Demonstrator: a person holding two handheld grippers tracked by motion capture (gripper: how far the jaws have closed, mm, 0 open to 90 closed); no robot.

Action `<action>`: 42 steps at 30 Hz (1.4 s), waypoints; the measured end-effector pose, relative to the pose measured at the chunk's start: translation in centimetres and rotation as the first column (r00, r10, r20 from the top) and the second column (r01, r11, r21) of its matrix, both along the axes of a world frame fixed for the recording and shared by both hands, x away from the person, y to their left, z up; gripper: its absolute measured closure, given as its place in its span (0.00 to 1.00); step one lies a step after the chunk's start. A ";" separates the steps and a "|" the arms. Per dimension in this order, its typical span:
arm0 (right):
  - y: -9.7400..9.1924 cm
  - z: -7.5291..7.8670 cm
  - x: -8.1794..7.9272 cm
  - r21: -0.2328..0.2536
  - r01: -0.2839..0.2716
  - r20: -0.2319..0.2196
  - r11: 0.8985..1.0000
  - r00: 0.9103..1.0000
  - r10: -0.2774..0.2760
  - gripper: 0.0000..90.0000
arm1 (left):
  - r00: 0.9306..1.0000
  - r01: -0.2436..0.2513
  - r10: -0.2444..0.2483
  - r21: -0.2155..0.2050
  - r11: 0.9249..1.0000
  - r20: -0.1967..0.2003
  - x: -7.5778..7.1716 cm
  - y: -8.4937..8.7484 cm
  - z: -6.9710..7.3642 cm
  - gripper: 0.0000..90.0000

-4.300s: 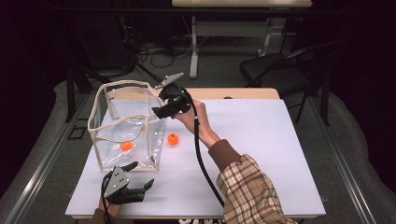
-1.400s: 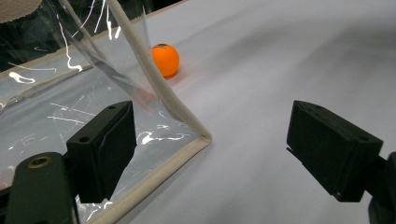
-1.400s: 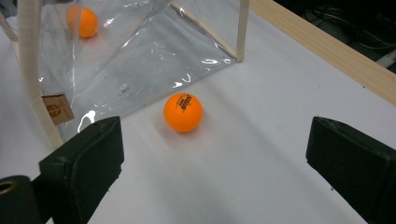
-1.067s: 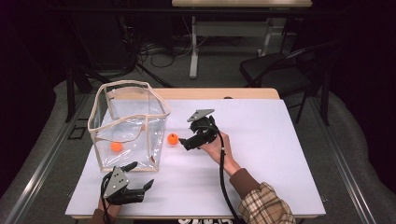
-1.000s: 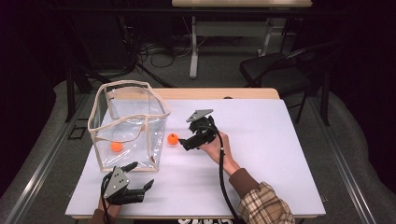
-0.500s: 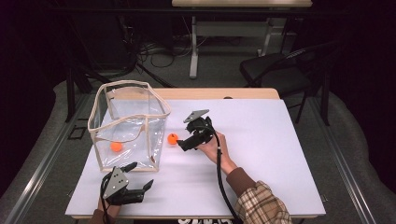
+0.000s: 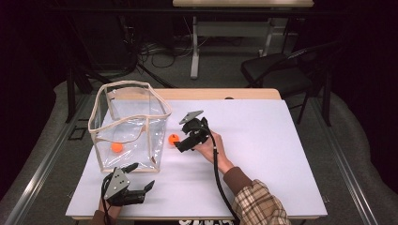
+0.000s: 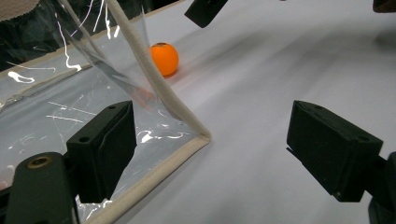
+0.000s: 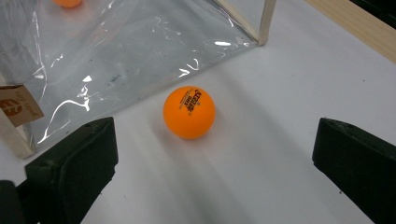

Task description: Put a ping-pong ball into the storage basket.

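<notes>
The orange ball (image 9: 189, 112) is a smooth, matt sphere with small dark print on its upper side; it sits on the white counter (image 7: 263, 140), just outside the clear bag (image 7: 129, 126) and near one of its lower corners, touching neither the bag nor any gripper. The right gripper (image 7: 180, 145) is held low in front of it, its two black blocky jaws spread wide apart with nothing between them but bare counter, the ball lying a little beyond their tips; in the right gripper view the jaw faces look dull and slightly rubbery. The bag is a box-shaped container of glossy, crinkled transparent plastic, edged all round with cream fabric binding; its top stands open and its walls catch bright streaks of light; a small brown tag shows at one edge in the right gripper view. Inside it, on the floor of the bag, lies a second orange ball (image 7: 117, 147), well apart from the first. The left gripper (image 7: 136, 180) rests near the front edge of the counter, at the bag's near corner; its jaws are likewise released and wide, one jaw showing before the plastic wall at the bound corner seam, though whether it touches I cannot tell; a black cable (image 7: 218, 173) trails from the right gripper along the plaid sleeve (image 7: 260, 206).
</notes>
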State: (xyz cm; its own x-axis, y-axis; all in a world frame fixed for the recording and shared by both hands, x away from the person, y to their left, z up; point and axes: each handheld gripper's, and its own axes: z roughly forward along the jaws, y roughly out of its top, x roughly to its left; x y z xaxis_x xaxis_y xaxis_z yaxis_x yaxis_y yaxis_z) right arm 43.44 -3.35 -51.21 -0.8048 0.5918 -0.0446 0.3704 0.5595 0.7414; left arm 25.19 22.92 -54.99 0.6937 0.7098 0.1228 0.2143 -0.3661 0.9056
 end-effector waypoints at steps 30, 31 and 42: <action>2.0 -2.1 0.6 0.031 -0.008 -0.017 0.999 1.000 0.009 0.05 | 1.000 0.008 -0.008 0.001 1.000 -0.001 0.0 0.0 0.0 0.18; 2.1 -2.2 0.6 0.031 -0.007 -0.017 1.000 1.000 0.007 0.07 | 1.000 0.009 -0.009 0.001 1.000 -0.001 0.0 0.0 0.0 0.18; 3.0 -2.7 0.5 -0.010 -0.013 -0.005 1.000 1.000 0.013 0.29 | 1.000 0.006 -0.006 0.000 1.000 -0.001 0.0 0.0 0.0 0.18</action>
